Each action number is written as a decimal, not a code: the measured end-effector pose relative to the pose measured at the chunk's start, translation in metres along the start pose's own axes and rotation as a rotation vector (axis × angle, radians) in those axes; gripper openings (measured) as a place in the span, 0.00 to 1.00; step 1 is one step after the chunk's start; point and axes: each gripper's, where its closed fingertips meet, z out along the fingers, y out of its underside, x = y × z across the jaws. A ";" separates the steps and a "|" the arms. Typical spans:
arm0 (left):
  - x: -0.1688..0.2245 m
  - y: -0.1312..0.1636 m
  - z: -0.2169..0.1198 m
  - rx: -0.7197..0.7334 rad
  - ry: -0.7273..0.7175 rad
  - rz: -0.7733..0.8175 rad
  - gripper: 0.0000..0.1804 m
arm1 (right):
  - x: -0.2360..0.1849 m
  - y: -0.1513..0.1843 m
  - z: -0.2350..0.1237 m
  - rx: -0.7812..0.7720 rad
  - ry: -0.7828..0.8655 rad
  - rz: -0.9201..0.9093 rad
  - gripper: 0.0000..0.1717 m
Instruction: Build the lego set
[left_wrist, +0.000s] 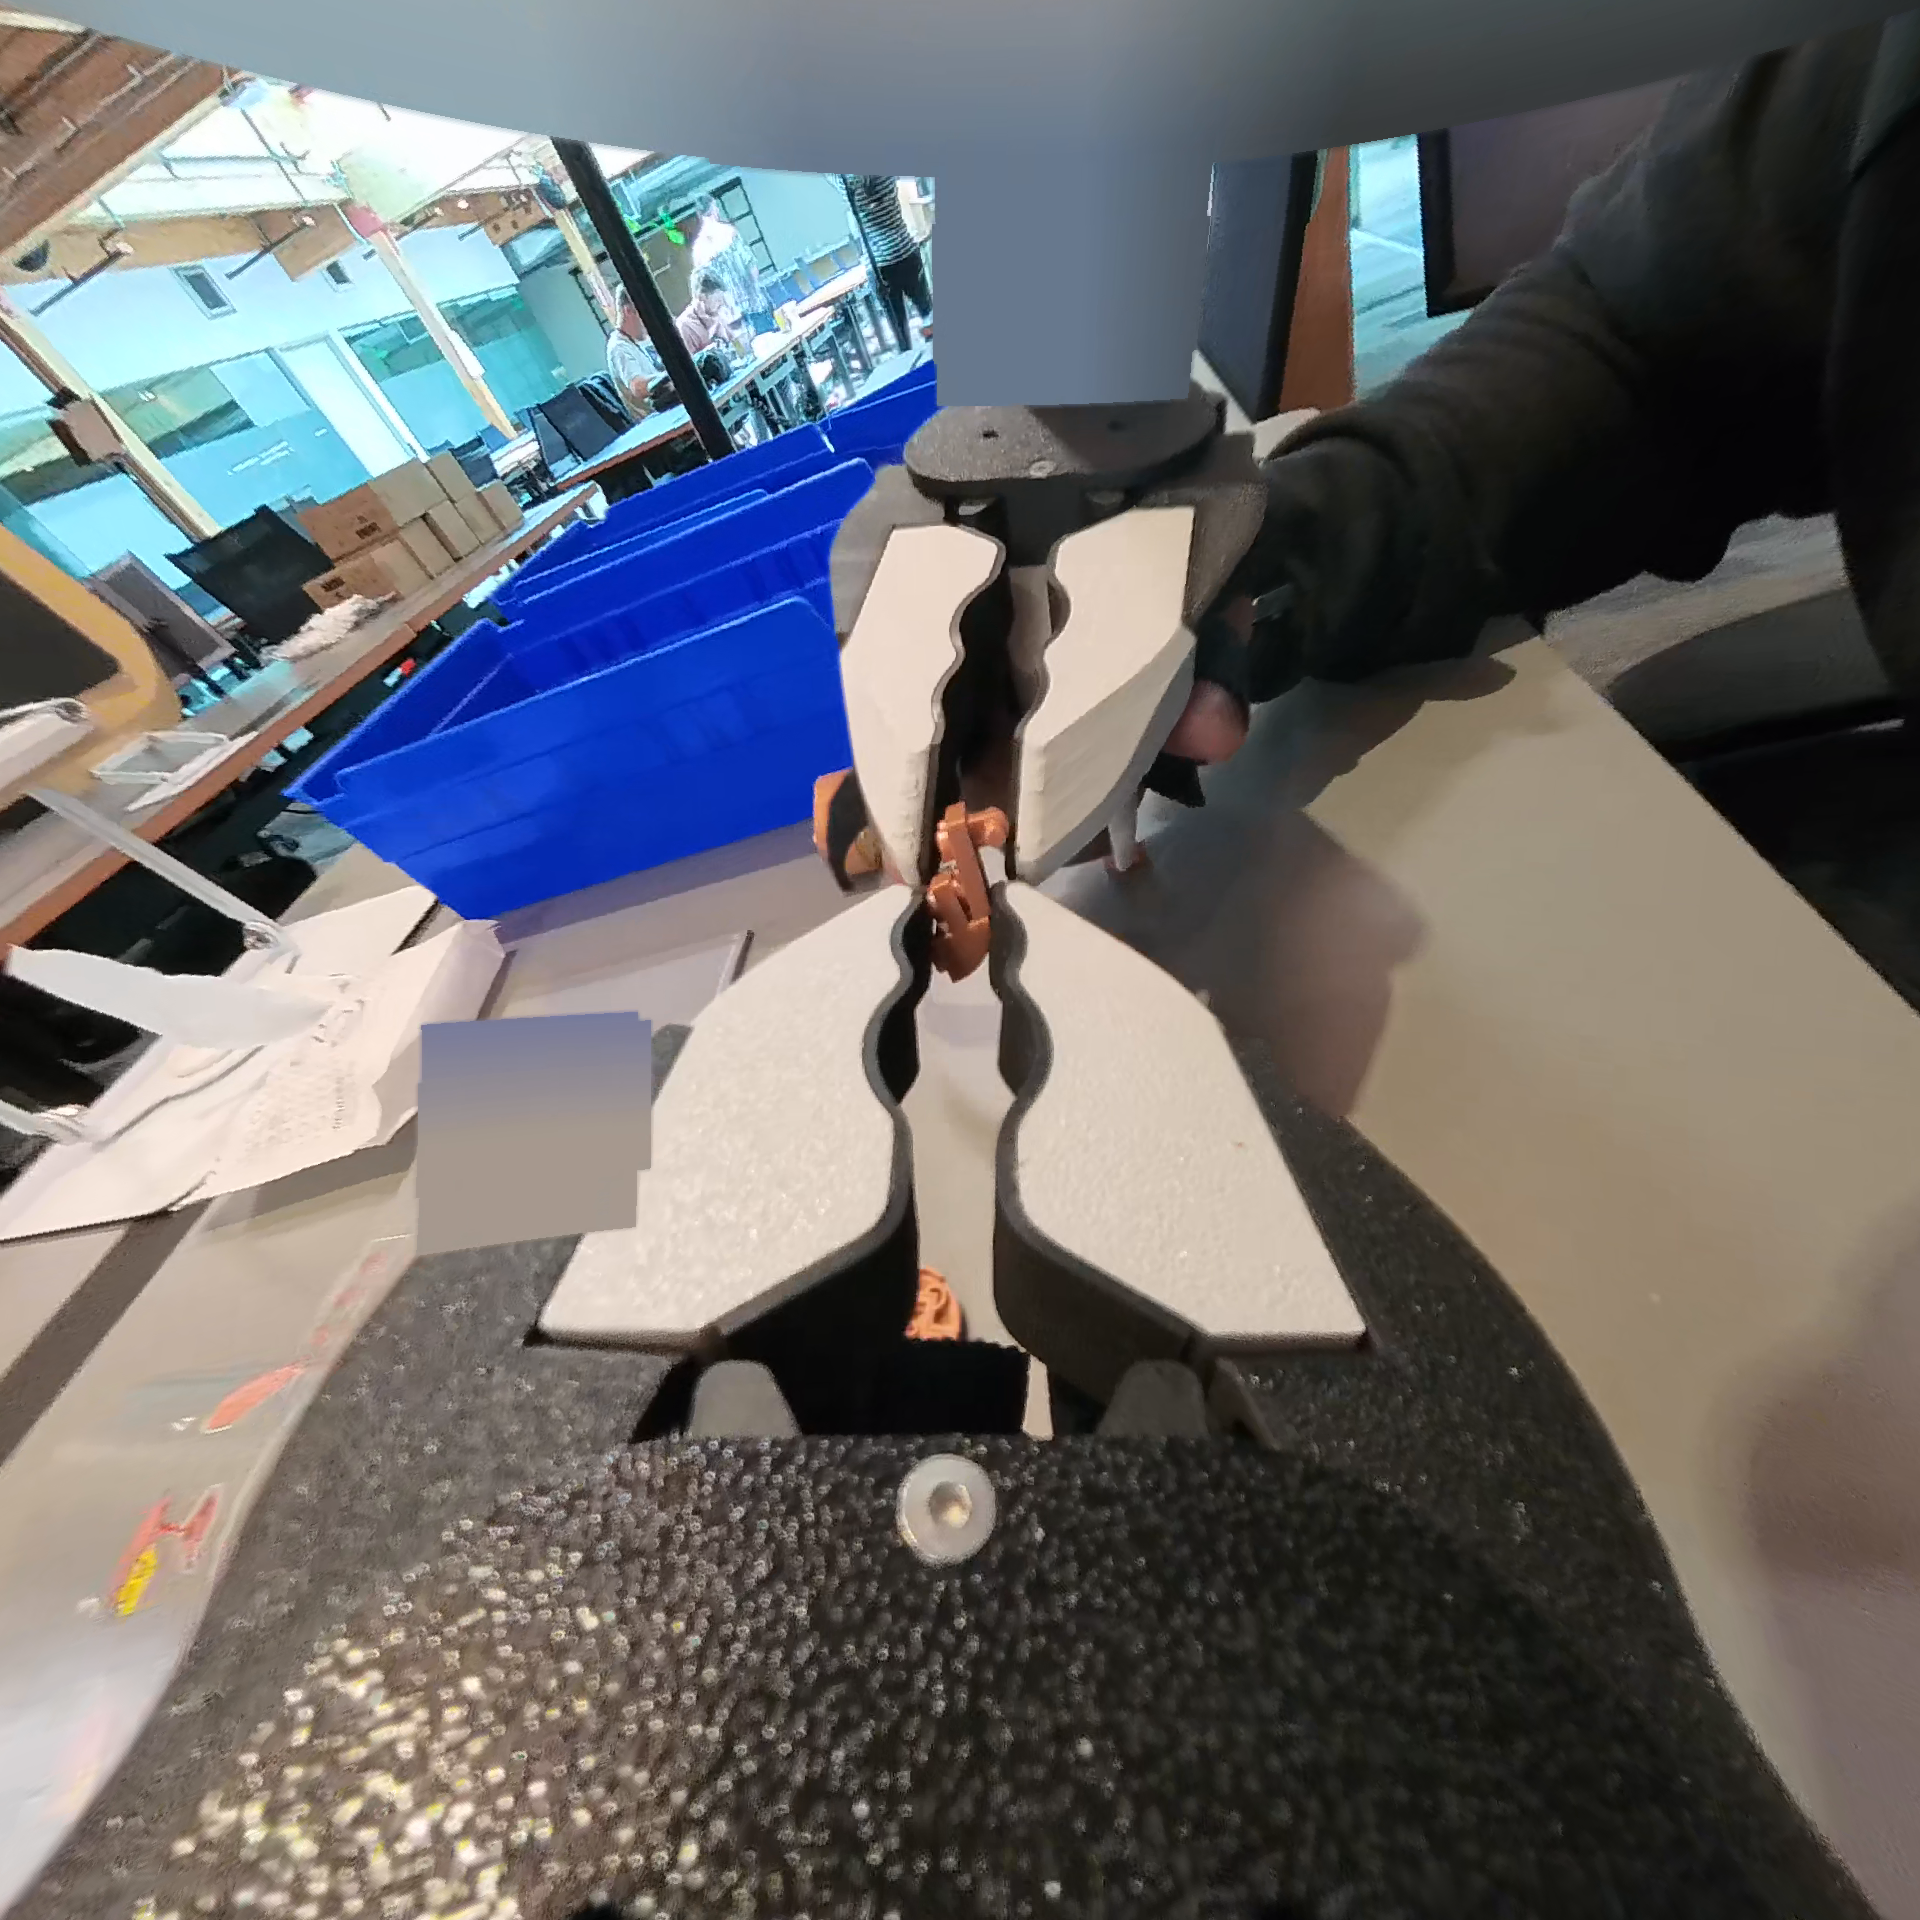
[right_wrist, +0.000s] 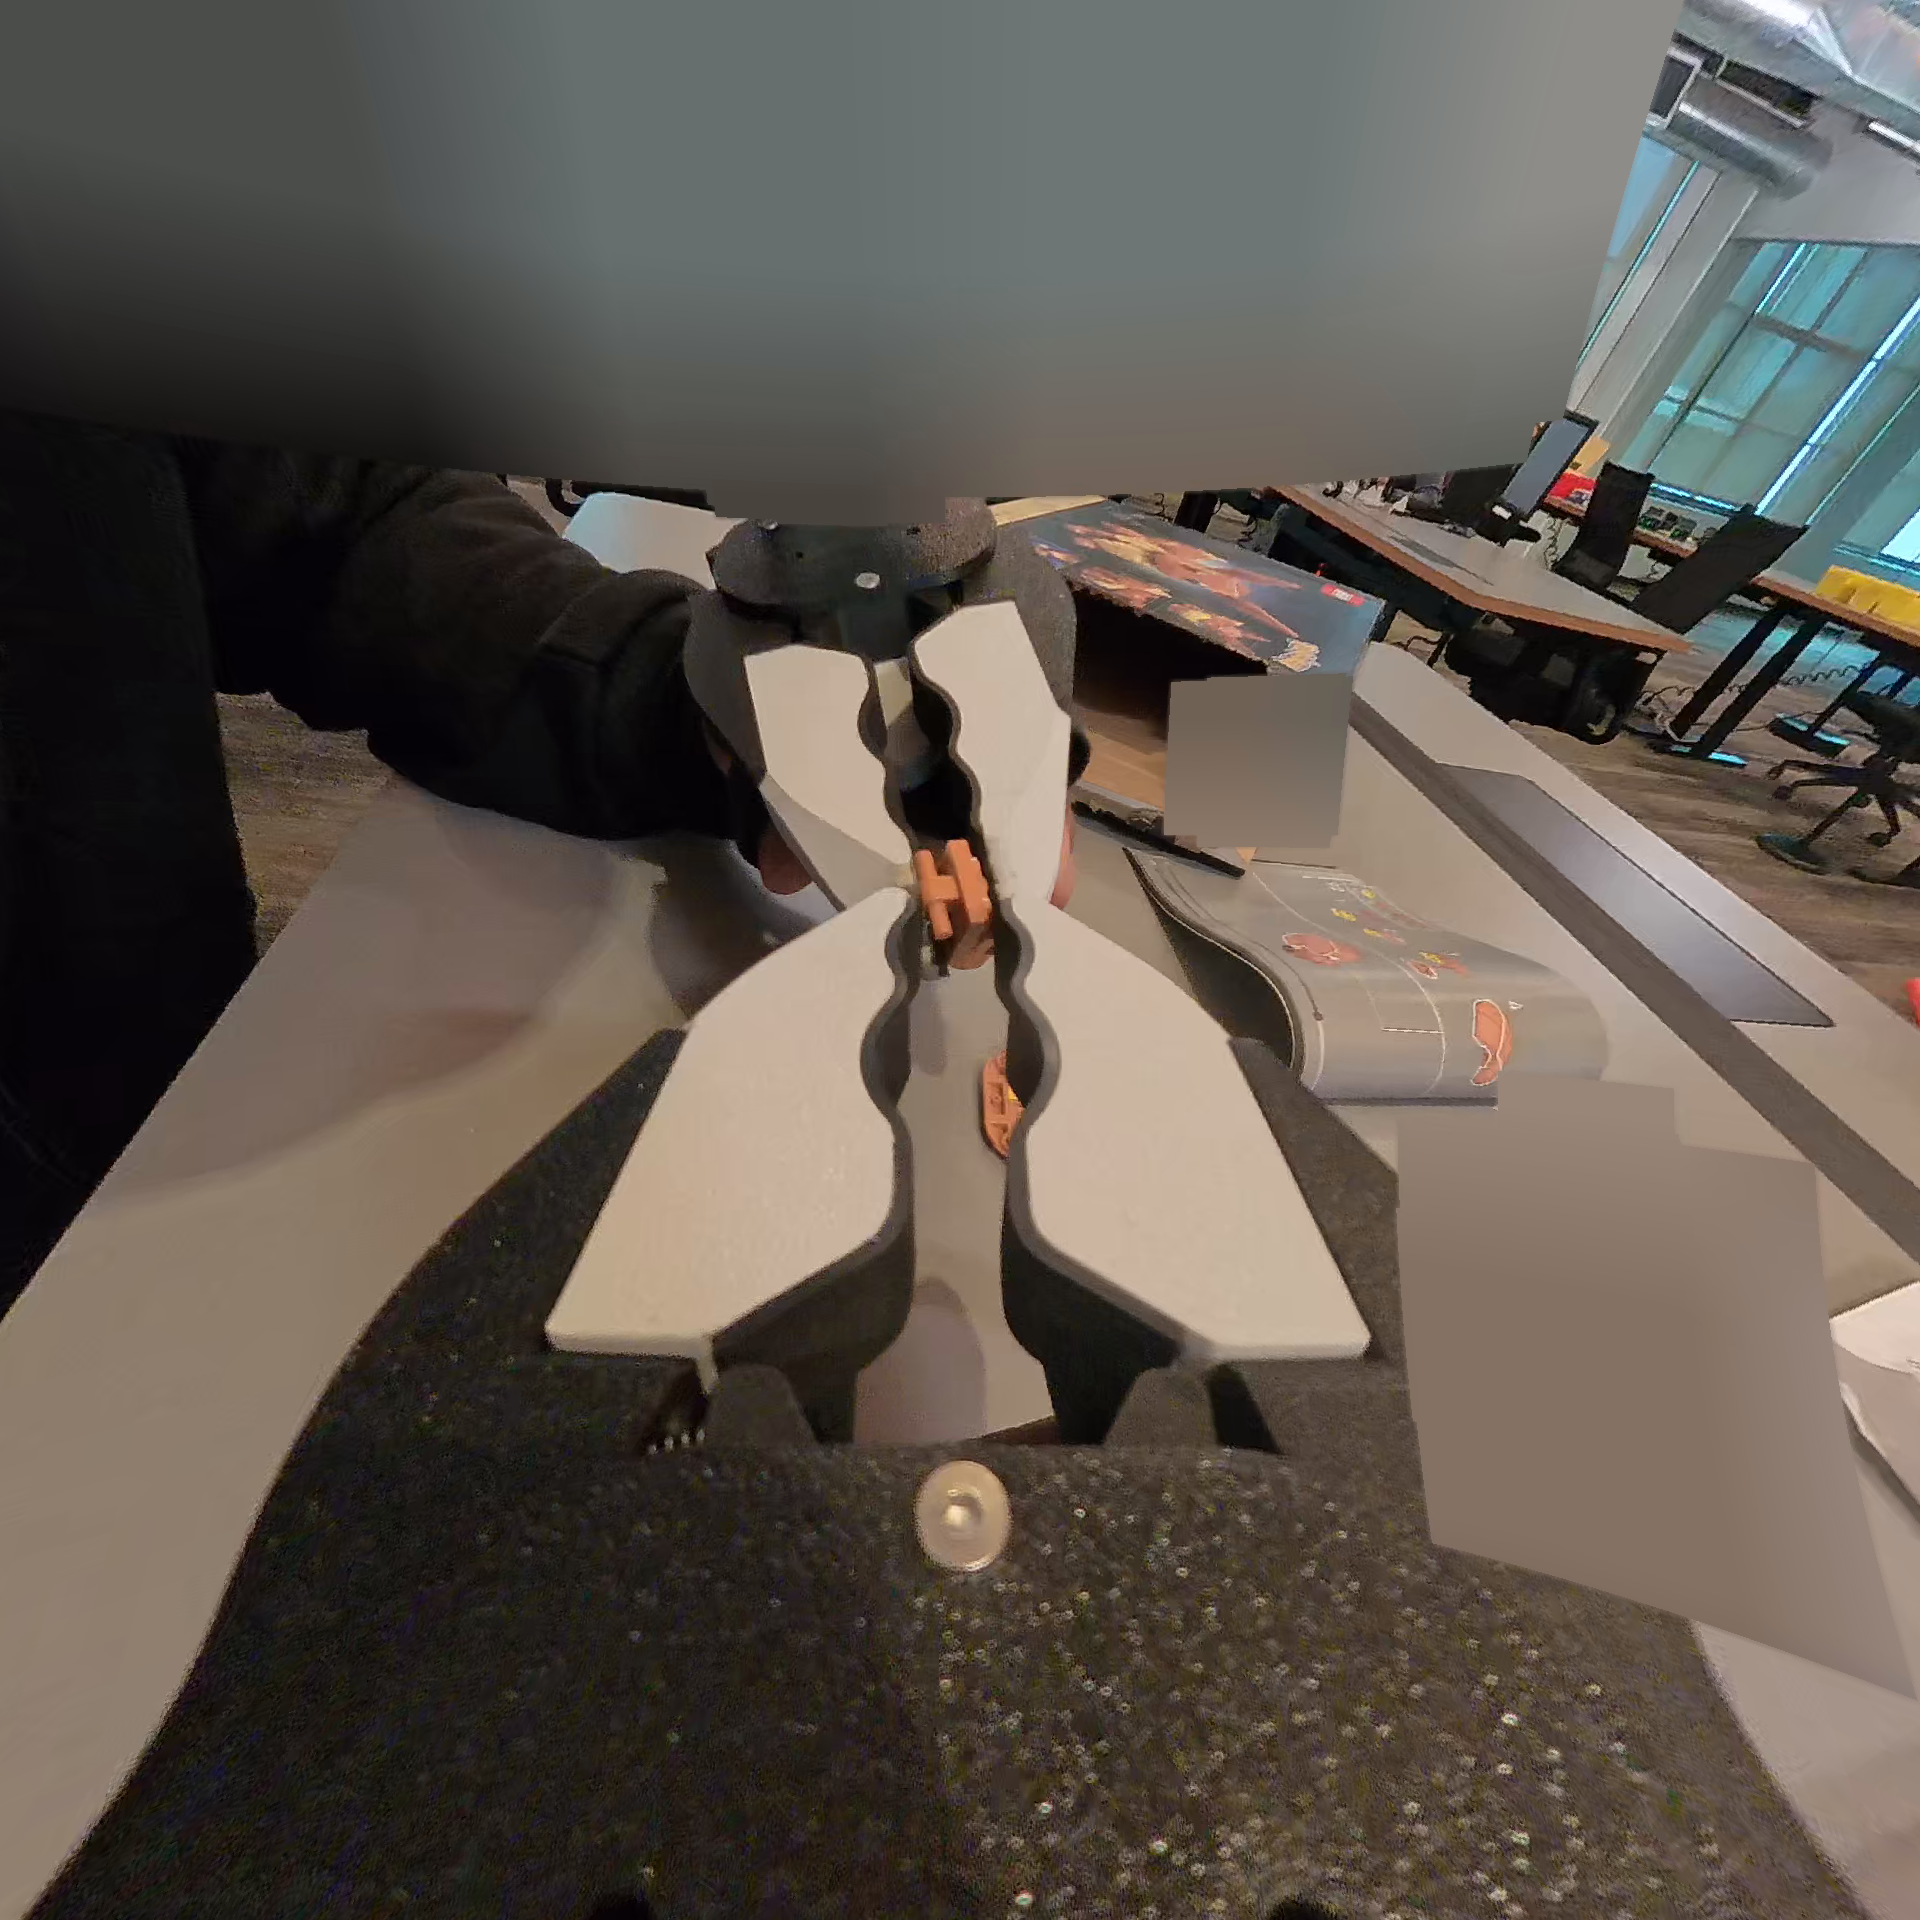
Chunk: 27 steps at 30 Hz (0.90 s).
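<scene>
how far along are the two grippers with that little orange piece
Done: the left gripper and right gripper meet tip to tip above the grey table. In hand: both are shut on a small orange plastic piece, or two joined; I cannot tell which. Left: another orange part lies on the table, beside an open picture booklet.

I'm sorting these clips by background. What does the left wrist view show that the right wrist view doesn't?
Only the left wrist view shows the blue bins, white papers and cardboard boxes.

Only the right wrist view shows an open booklet, a printed box and a loose orange piece on the table.

Both show the left gripper and right gripper meeting tip to tip, each closed on the small orange brick assembly, held by gloved hands.
</scene>
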 end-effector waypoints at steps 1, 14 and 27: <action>0.000 0.000 0.000 0.006 0.006 -0.015 0.06 | 0.000 0.000 0.000 0.002 -0.001 0.005 0.07; 0.000 -0.003 0.000 0.018 0.008 -0.070 0.05 | 0.000 -0.003 -0.001 0.011 0.009 -0.003 0.07; -0.004 -0.006 0.000 0.080 0.027 -0.183 0.06 | 0.006 -0.008 -0.001 0.079 0.001 0.145 0.06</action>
